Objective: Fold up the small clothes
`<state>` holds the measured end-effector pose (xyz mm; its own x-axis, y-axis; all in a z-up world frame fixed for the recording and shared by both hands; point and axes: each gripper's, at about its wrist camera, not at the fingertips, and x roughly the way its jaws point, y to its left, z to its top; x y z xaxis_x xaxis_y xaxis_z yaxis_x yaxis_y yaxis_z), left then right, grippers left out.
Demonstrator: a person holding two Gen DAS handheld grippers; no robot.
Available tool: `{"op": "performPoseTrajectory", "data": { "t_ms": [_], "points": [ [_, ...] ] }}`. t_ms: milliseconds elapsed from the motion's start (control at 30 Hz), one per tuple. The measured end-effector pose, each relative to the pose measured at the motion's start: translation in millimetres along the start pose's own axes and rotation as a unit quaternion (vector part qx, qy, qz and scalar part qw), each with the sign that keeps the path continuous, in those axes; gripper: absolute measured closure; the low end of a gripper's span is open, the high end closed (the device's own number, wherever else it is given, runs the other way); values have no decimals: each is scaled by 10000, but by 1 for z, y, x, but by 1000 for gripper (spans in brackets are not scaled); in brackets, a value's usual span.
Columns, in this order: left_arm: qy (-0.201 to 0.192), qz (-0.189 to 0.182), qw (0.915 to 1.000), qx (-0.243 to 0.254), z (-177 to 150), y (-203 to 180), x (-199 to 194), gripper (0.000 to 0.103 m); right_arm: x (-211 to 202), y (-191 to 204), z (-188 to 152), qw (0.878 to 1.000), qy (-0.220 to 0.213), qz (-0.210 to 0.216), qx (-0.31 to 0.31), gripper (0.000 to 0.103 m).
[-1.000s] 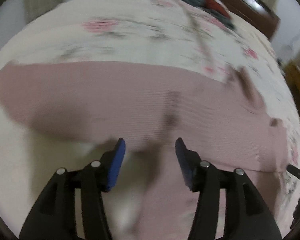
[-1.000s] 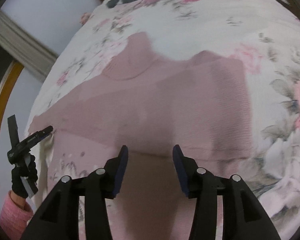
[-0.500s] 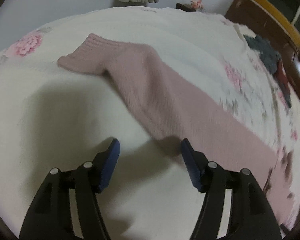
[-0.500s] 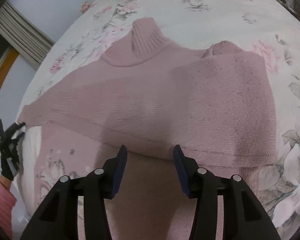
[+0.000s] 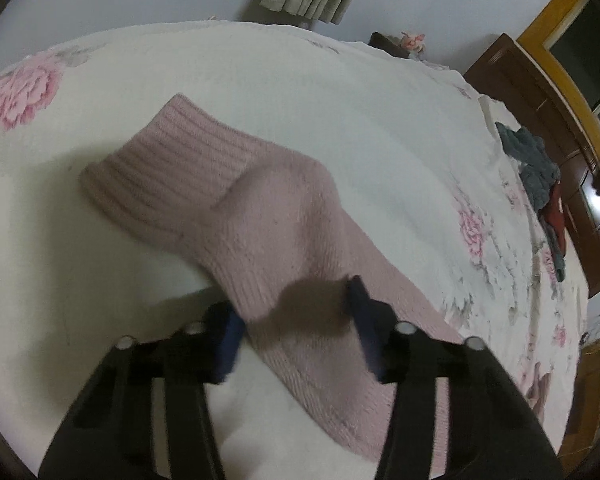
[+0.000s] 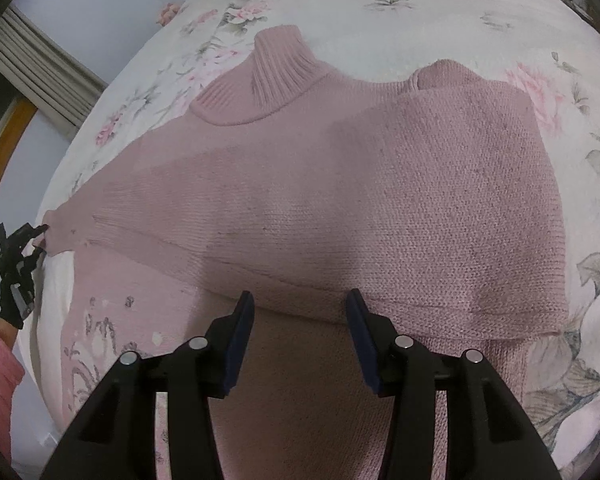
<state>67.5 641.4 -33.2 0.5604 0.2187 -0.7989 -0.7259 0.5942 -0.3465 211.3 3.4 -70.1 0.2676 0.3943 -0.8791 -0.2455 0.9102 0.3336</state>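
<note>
On the bed: pink knitted sweater with a ribbed neck (image 6: 340, 184) lies flat on the flowery white bedspread (image 6: 440, 12).
Sleeve: long pink sleeve (image 5: 260, 216) runs far-left from the left gripper (image 5: 296, 320), cuff far.
Left gripper: fingers spread, sleeve between them, nearest.
Right gripper (image 6: 300, 320): fingers spread, holding nothing, near hem.
Room: bare bedspread left.
</note>
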Motion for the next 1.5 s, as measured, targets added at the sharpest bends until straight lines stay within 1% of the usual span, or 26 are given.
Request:
{"op": "performPoseTrajectory", "data": {
  "t_ms": [33,133,267,333,433,500,633,733,833,933,1000,1033,1167,1367,1500],
  "points": [
    [6,3,10000,63,0,-2,0,77,0,0,0,10000,0,-7,-15,55],
    [-99,68,9995,303,-2,-9,-5,87,2,1,-1,10000,2,-33,-43,55],
    [-285,8,9988,390,-6,-18,-19,90,2,2,-2,10000,-10,-40,-64,55],
    [-387,-11,9979,521,-11,-27,-27,90,2,1,-3,10000,-24,-12,-31,55],
    [-520,-48,9949,867,-21,-48,-39,90,1,0,-3,10000,-41,15,12,55],
    [-558,-177,9929,1034,-31,-63,-48,90,-2,0,-5,10000,-54,22,12,55],
    [-554,-344,9900,1254,-53,-95,-59,90,-8,1,-10,10000,-77,59,-23,55],
    [-470,-542,9882,1351,-75,-123,-64,90,-13,1,-15,9998,-107,143,0,55],
    [-403,-801,9843,1523,-102,-154,-69,90,-20,1,-18,9997,-154,202,-24,55],
    [-330,-1075,9773,1794,-132,-189,-74,90,-27,2,-21,9995,-245,161,-109,55],
    [-279,-1263,9725,1938,-150,-211,-76,96,-31,2,-22,9993,-285,164,-155,55],
    [-202,-1367,9699,2002,-160,-224,-75,96,-32,1,-23,9993,-294,168,-159,55],
    [94,-1734,9630,2059,-198,-263,-71,96,-34,-3,-26,9992,-319,204,-130,55],
    [474,-2029,9572,2009,-243,-297,-59,96,-35,-15,-32,9992,-339,227,-48,55],
    [705,-2116,9513,2129,-268,-314,-47,96,-34,-25,-35,9990,-345,268,81,55]
  ]
}}
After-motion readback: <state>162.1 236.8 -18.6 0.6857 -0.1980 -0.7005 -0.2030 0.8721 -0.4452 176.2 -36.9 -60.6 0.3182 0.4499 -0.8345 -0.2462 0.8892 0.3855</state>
